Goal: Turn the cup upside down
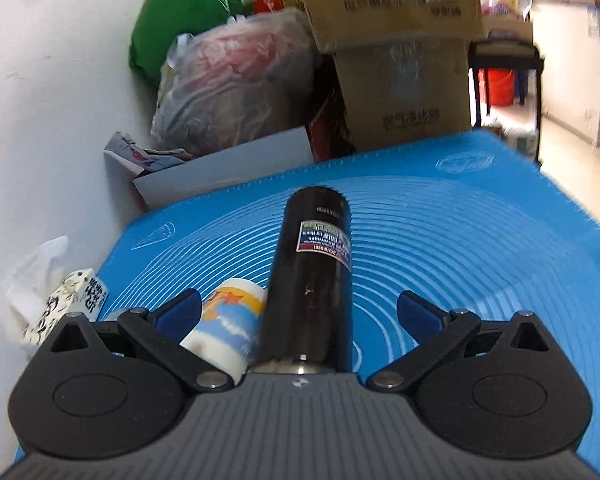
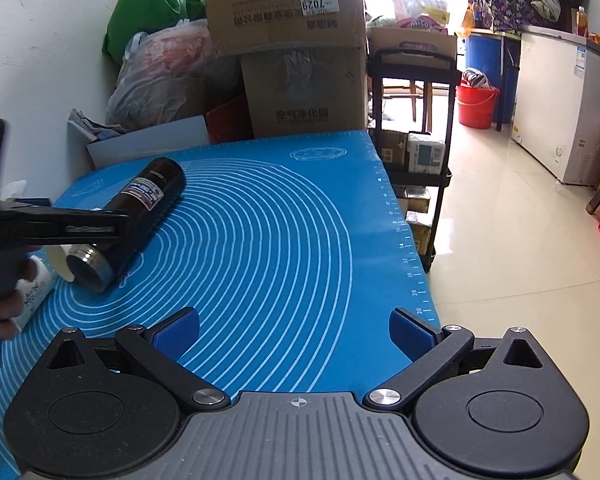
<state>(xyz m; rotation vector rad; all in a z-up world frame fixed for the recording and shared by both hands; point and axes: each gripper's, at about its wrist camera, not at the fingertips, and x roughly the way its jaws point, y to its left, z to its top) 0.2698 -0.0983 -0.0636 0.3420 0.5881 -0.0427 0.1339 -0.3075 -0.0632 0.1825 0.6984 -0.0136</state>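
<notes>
A black insulated cup [image 1: 312, 272] with a label lies on its side on the blue mat [image 1: 480, 240], its steel-rimmed mouth toward me. My left gripper [image 1: 298, 314] is open, its jaws wide on either side of the cup's mouth end without touching it. In the right wrist view the cup [image 2: 140, 208] lies at the left of the mat [image 2: 280, 240], with the left gripper [image 2: 60, 220] over it. My right gripper [image 2: 294, 330] is open and empty above the mat's near edge.
A white paper cup with a blue and orange print [image 1: 228, 320] lies on its side just left of the black cup. A tissue pack [image 1: 64, 304] sits at the mat's left edge. Boxes [image 2: 296, 80] and bags [image 1: 236, 80] stand behind the table. A black cart [image 2: 416, 120] stands right of it.
</notes>
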